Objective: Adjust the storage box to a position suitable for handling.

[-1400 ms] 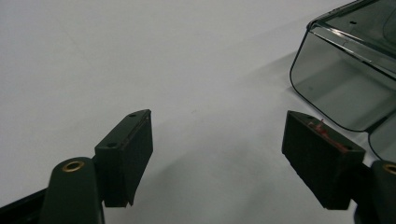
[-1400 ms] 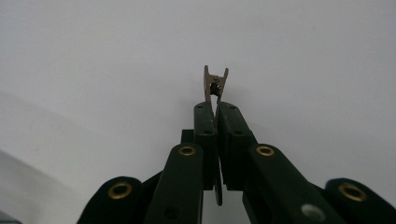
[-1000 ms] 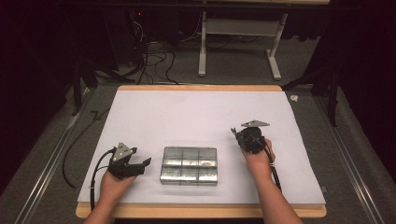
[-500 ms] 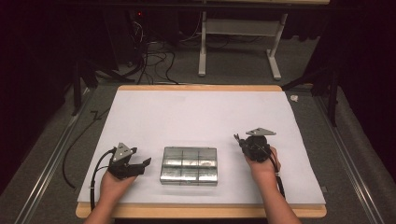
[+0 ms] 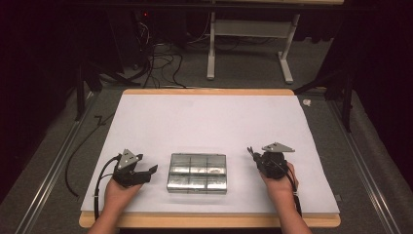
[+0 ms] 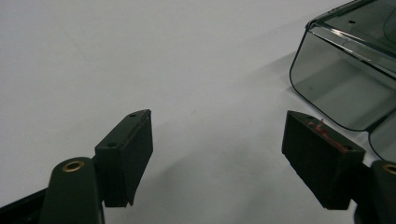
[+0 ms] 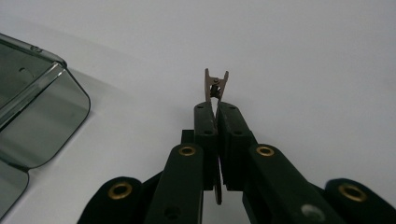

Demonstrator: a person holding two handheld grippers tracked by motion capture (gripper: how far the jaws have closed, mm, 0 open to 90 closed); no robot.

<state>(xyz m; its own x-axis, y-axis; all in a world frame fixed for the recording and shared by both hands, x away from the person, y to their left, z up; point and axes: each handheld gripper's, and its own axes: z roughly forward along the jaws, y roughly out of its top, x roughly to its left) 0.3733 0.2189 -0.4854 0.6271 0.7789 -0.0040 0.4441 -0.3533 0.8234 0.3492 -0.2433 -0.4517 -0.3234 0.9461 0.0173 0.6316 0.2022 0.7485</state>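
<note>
A clear plastic compartment box lies shut on the white sheet, near the front middle. My left gripper rests just left of the box, open and holding nothing. In the left gripper view my gripper stands wide apart over bare sheet, and the box corner is at the upper right. My right gripper sits to the right of the box, apart from it. In the right gripper view my gripper is shut on a small brown metal clip, whose forked end sticks out past the tips. The box lies to their left.
The white sheet covers a wooden table whose front edge runs just below both hands. A black cable trails off the table's left side. Desk legs and cables stand on the floor beyond the far edge.
My right gripper has moved toward the front edge with the clip and now sits lower beside the box. The left gripper and the box have not moved.
</note>
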